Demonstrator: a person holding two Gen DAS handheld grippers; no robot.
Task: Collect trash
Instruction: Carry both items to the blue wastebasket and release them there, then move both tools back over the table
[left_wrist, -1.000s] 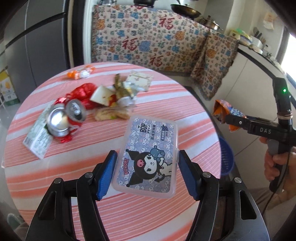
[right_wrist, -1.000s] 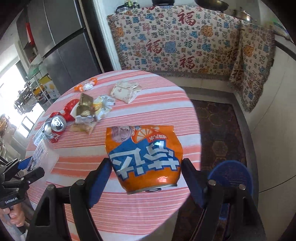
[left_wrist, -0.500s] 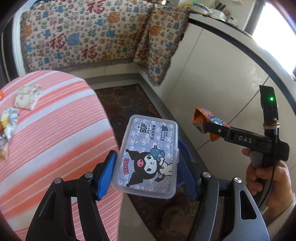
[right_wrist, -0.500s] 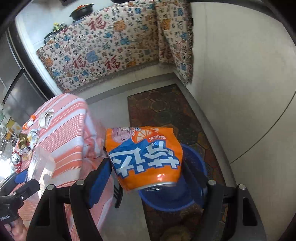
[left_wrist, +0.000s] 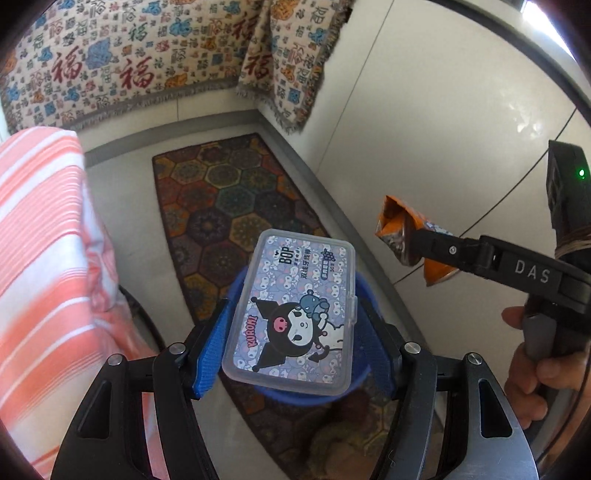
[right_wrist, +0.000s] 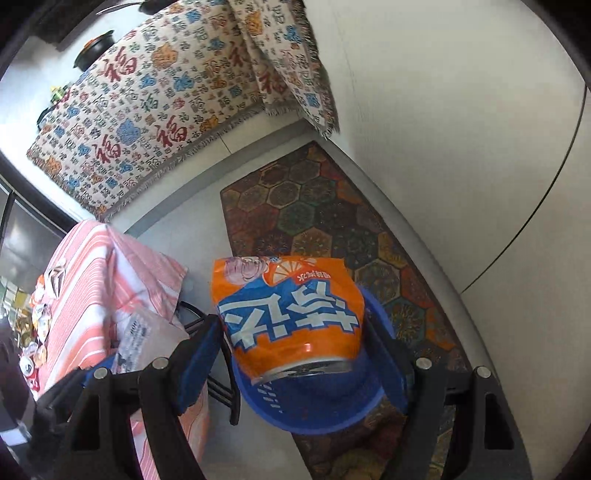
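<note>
Two items held | left gripper (left_wrist: 291, 332) clamped on clear cartoon-print plastic box (left_wrist: 295, 314), frame centre | right gripper (right_wrist: 295, 339) clamped on crushed orange can (right_wrist: 288, 317) | blue basket (right_wrist: 317, 410) below both, lower centre, contents hidden.

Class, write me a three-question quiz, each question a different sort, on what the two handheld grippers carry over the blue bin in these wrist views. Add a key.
1. True or false: the left gripper has its jaws closed on a clear plastic box with a cartoon-character label.
2. Multiple choice: the right gripper holds A) a crushed red can, B) an orange and blue snack bag, C) a folded paper napkin.
3. Fill in: both items hang above the round blue plastic ____ standing on the hexagon-patterned rug.

Key: 1 true; 2 B; 3 bin.
</note>
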